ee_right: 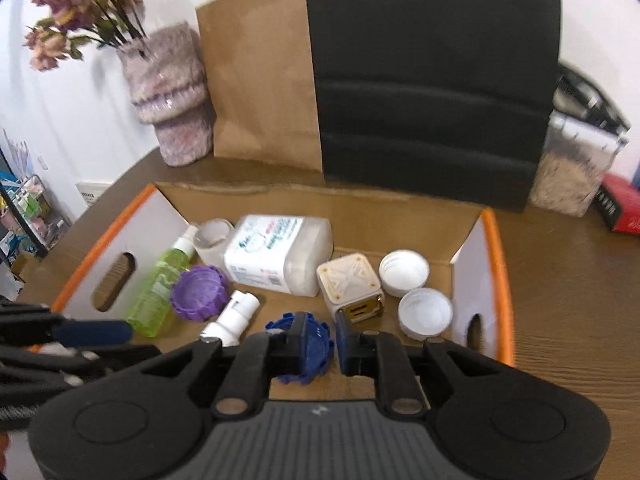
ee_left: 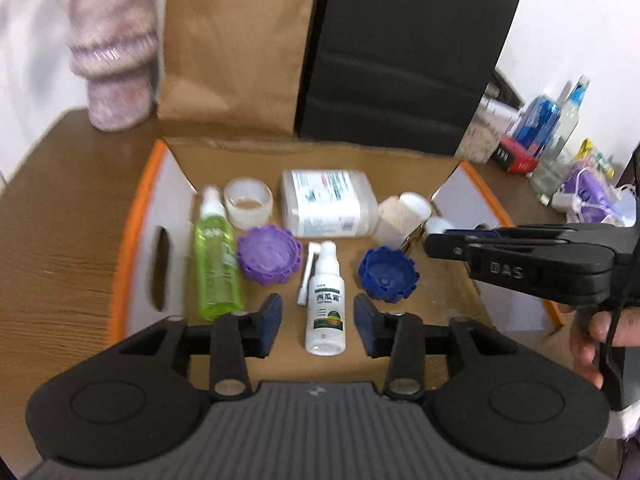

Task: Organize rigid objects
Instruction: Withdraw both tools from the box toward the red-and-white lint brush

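Note:
An open cardboard box [ee_left: 320,160] [ee_right: 360,208] with orange-edged flaps holds the objects. A white spray bottle [ee_left: 326,304] [ee_right: 236,316] lies in front, between the fingers of my left gripper [ee_left: 320,332], which is open and clear of it on both sides. To its left are a green spray bottle [ee_left: 216,264] and a purple cap [ee_left: 268,256]; a blue cap [ee_left: 386,280] lies to its right. My right gripper [ee_right: 330,342] hovers over the blue cap [ee_right: 316,354], open by a narrow gap with nothing in it. A beige cube [ee_right: 352,284] and two white caps [ee_right: 404,270] lie just ahead.
A big white bottle [ee_left: 328,204] and a tape roll [ee_left: 248,202] lie at the box's back. Behind the box stand a brown paper bag [ee_left: 236,48], a black chair back [ee_left: 404,60] and a vase [ee_right: 168,92]. Bottles and a red box [ee_left: 516,156] crowd the table's right.

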